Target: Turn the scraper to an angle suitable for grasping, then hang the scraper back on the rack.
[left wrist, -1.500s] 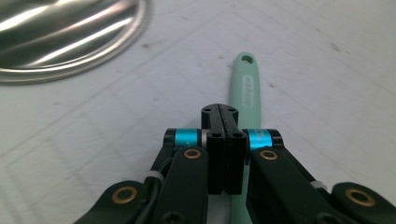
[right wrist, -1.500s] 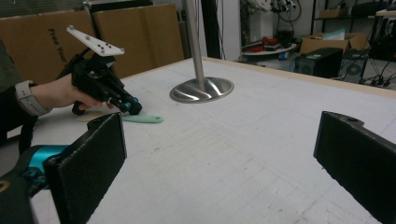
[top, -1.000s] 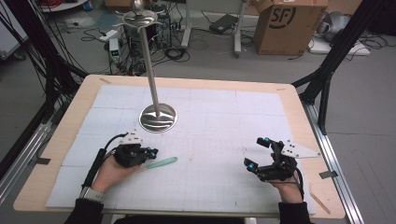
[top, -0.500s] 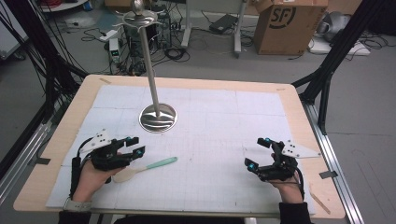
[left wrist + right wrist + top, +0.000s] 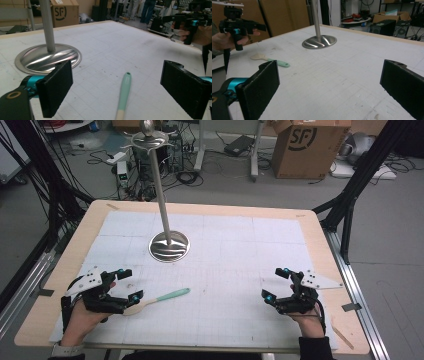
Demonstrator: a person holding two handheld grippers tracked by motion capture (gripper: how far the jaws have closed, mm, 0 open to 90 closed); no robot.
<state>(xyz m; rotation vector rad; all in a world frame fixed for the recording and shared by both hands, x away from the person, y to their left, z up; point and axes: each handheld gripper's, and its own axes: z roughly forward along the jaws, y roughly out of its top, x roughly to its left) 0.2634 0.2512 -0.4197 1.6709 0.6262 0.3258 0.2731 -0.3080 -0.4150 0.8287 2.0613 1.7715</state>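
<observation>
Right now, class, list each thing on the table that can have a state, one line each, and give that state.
Spatula: lying flat on the mat, released, mint handle pointing away from the left tool.
Left tool: jaws have just been opening, now wide, nothing gripped.
Right tool: open, empty, hovering over the mat.
Metal stand: upright on its round base, hooks bare.

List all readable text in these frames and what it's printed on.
"SF": black logo on the brown cardboard box on the floor beyond the table, also readable in the left gripper view.
A white label on top of that box in the left gripper view is too small to read.
No readable text on the other cardboard boxes in the right gripper view.
</observation>
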